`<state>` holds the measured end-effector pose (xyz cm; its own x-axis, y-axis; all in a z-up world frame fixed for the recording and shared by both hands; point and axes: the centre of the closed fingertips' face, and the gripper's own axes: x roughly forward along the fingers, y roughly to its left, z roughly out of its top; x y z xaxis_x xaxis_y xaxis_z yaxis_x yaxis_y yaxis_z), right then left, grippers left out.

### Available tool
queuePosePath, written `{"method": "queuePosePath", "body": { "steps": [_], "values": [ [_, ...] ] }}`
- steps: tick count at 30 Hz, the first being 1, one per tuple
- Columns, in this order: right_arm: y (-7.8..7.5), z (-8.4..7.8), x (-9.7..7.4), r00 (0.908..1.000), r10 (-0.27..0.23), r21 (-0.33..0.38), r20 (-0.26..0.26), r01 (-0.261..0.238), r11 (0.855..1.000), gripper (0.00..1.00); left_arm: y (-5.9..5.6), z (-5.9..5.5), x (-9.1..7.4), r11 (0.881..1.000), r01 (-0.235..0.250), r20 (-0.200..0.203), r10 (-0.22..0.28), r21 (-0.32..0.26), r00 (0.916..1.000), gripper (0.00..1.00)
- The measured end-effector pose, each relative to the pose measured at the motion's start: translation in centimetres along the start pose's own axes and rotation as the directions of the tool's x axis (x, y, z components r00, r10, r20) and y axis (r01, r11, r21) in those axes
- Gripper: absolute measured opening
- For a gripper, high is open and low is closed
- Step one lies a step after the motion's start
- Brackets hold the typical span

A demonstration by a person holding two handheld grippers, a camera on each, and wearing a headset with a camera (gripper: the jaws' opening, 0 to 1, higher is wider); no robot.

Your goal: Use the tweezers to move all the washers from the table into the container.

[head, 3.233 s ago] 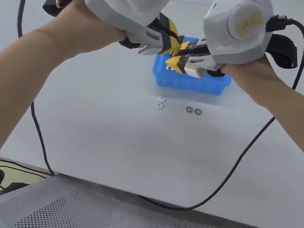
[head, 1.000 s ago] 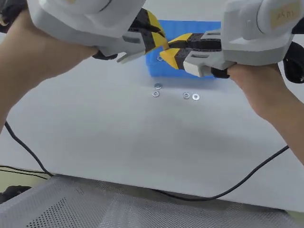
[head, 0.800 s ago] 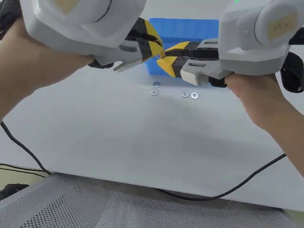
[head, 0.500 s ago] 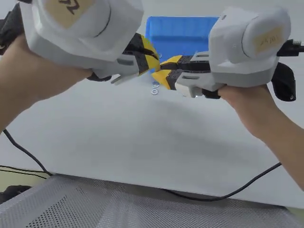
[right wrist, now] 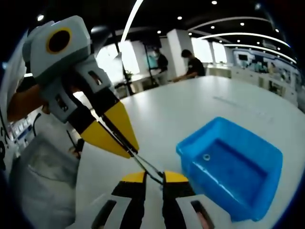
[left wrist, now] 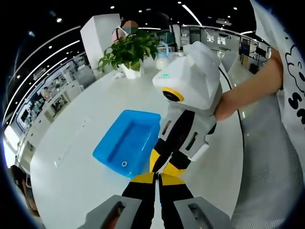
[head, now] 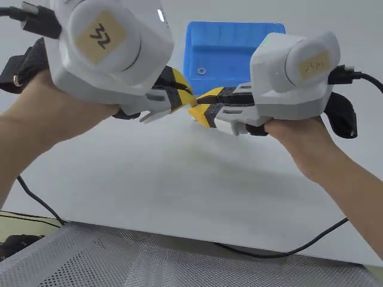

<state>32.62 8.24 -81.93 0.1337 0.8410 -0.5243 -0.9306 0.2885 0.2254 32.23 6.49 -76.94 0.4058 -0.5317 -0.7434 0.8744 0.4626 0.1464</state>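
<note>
The left gripper (head: 184, 98) and right gripper (head: 200, 112) crowd my head view, blocking the white table (head: 179, 179) just before the blue container (head: 251, 42). A black cable (head: 281, 248) trails near the edge. The container is a smooth plastic tub with one small metal washer (head: 201, 71) on its floor. Thin dark tweezers (right wrist: 128, 145) bridge the yellow tips. The left gripper is clenched on them, angled inward. The right meets it nose to nose, and I can't tell whether it pinches.

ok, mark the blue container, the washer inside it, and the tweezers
blue container (head: 227, 48), head view, bare floor of the bin.
washer (right wrist: 206, 157), right gripper view, the ring lying on the container floor.
tweezers (right wrist: 145, 167), right gripper view, midway along the thin arms.
</note>
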Motion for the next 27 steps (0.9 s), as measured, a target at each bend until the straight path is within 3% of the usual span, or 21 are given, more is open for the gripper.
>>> {"method": "queuePosePath", "body": {
  "steps": [11,27],
  "values": [
    [0.1,0.3,0.2,0.9998,0.020,0.016,-0.004,-0.020,1.000,0.10,-0.2,0.1,-0.1,1.000,0.002,-0.031,-0.002,0.007,0.9995,0.00],
    [-0.9,0.6,0.5,0.9993,0.032,0.001,-0.021,-0.032,0.999,0.08,1.5,0.4,0.7,1.000,0.012,-0.026,-0.013,-0.017,0.9996,0.00]
  ]
}}
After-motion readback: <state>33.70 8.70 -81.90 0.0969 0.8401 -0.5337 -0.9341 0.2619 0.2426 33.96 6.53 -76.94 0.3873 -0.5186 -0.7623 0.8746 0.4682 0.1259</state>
